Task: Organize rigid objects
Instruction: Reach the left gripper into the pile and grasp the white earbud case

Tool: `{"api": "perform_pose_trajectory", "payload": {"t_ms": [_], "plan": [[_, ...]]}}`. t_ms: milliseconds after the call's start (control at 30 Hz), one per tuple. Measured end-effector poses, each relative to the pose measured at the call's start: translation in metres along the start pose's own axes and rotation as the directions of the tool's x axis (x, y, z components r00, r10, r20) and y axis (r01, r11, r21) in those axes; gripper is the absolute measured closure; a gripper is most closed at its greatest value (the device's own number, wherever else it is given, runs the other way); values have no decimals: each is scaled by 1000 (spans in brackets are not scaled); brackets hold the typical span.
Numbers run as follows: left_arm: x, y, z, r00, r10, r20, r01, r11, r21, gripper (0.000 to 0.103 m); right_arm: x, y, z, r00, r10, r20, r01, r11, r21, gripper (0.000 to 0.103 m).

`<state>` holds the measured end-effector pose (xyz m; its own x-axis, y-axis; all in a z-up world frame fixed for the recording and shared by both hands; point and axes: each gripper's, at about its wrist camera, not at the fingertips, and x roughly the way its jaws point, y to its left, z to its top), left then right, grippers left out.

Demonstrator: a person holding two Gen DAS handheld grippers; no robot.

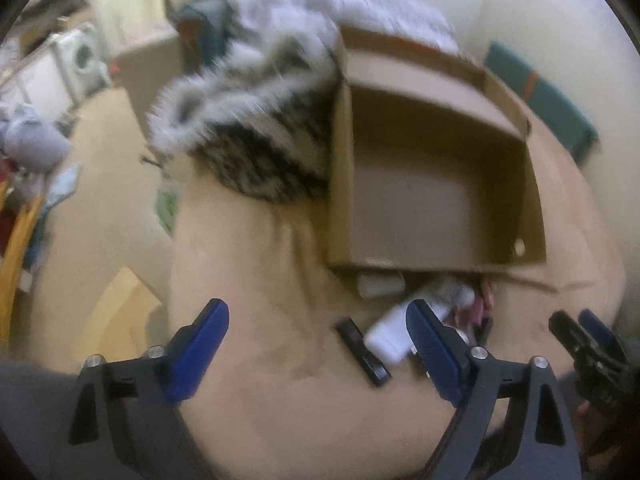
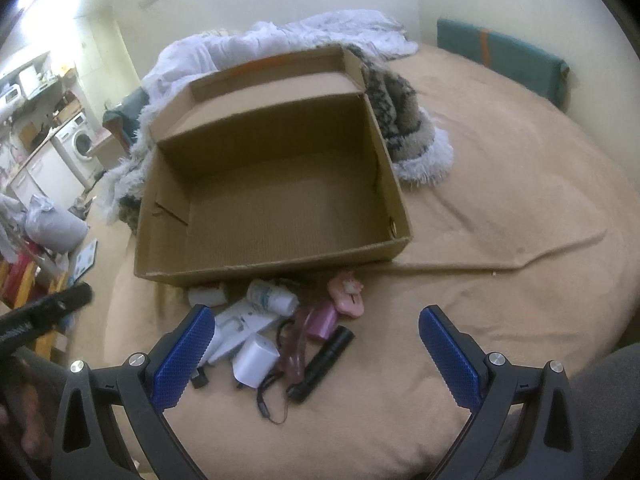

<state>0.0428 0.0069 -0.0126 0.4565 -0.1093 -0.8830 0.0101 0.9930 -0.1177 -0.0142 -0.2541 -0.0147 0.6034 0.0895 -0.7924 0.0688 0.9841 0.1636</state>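
Observation:
An open cardboard box sits on the tan bed; it also shows in the left wrist view, with nothing visible inside. In front of it lies a heap of small objects: a white charger, a black flashlight, a white roll-on bottle, a white tube, a pink toy and a pink bottle. My right gripper is open just above the heap. My left gripper is open, left of the charger and a black stick.
A fluffy black-and-white blanket and white bedding lie behind the box. A teal cushion leans on the wall at the right. A washing machine and floor clutter stand left of the bed.

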Motion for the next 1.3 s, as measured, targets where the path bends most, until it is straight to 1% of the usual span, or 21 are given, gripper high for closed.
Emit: {"api": "perform_pose_trajectory", "payload": {"t_ms": [67, 100, 133, 167, 233, 267, 300, 367, 500, 567, 633, 667, 733, 767, 833, 933, 1033, 1133, 1233, 1267, 1300], "plan": [[18, -12, 3, 995, -32, -90, 37, 998, 54, 15, 3, -4, 0, 1000, 12, -23, -11, 1000, 26, 0], [26, -17, 3, 992, -44, -121, 54, 995, 82, 18, 4, -7, 0, 999, 17, -34, -16, 999, 38, 0], [36, -26, 3, 986, -52, -159, 72, 990, 123, 20, 6, -9, 0, 999, 22, -45, -20, 999, 50, 0], [48, -36, 3, 978, -45, -201, 81, 981, 175, 25, 7, -11, 0, 998, 26, -52, -23, 998, 59, 0], [66, -47, 0, 964, -42, -262, 102, 970, 220, 28, 9, -14, 0, 997, 32, -64, -27, 997, 75, 0], [71, -49, 0, 962, -36, -269, 98, 970, 221, 34, 9, -13, 0, 997, 30, -67, -25, 997, 75, 0], [77, -52, 2, 961, -36, -275, 100, 970, 223, 36, 10, -13, 0, 997, 27, -70, -22, 997, 72, 0], [89, -61, 2, 952, -45, -304, 124, 962, 245, 36, 12, -12, 1, 997, 20, -77, -16, 998, 59, 0], [106, -78, -1, 936, -39, -350, 151, 942, 299, 36, 15, -12, 0, 996, 24, -86, -19, 998, 54, 0], [113, -82, -2, 933, -39, -359, 155, 941, 301, 36, 17, -12, 0, 995, 23, -96, -18, 998, 54, 0], [120, -84, -3, 926, -45, -375, 163, 943, 290, 40, 19, -12, -1, 994, 22, -103, -16, 998, 56, 0], [125, -85, -6, 920, -43, -388, 166, 943, 288, 45, 20, -13, -1, 994, 22, -106, -15, 998, 58, 0], [129, -84, -12, 916, -19, -400, 150, 943, 298, 55, 22, -13, -2, 994, 21, -111, -14, 998, 59, 0], [132, -83, -13, 915, -16, -403, 147, 943, 297, 59, 22, -12, -2, 993, 20, -114, -14, 998, 58, 0], [130, -82, -13, 918, -24, -395, 147, 947, 284, 60, 23, -11, -2, 993, 20, -119, -13, 998, 56, 0], [123, -76, -14, 924, -6, -383, 127, 948, 292, 62, 25, -11, -2, 992, 22, -122, -15, 998, 53, 0], [116, -70, -18, 926, -9, -377, 123, 952, 281, 62, 25, -10, -2, 992, 21, -123, -16, 999, 44, 0], [104, -62, -25, 937, -17, -348, 107, 965, 241, 63, 25, -9, -2, 992, 19, -123, -15, 999, 39, 0], [85, -47, -24, 948, -28, -318, 93, 977, 191, 64, 25, -10, -3, 992, 17, -124, -11, 999, 45, 0], [80, -42, -24, 951, -29, -308, 86, 981, 173, 66, 25, -11, -3, 992, 16, -125, -10, 999, 48, 0], [76, -36, -25, 953, -34, -302, 83, 985, 151, 80, 25, -12, -3, 992, 17, -127, -10, 999, 51, 0]]}}
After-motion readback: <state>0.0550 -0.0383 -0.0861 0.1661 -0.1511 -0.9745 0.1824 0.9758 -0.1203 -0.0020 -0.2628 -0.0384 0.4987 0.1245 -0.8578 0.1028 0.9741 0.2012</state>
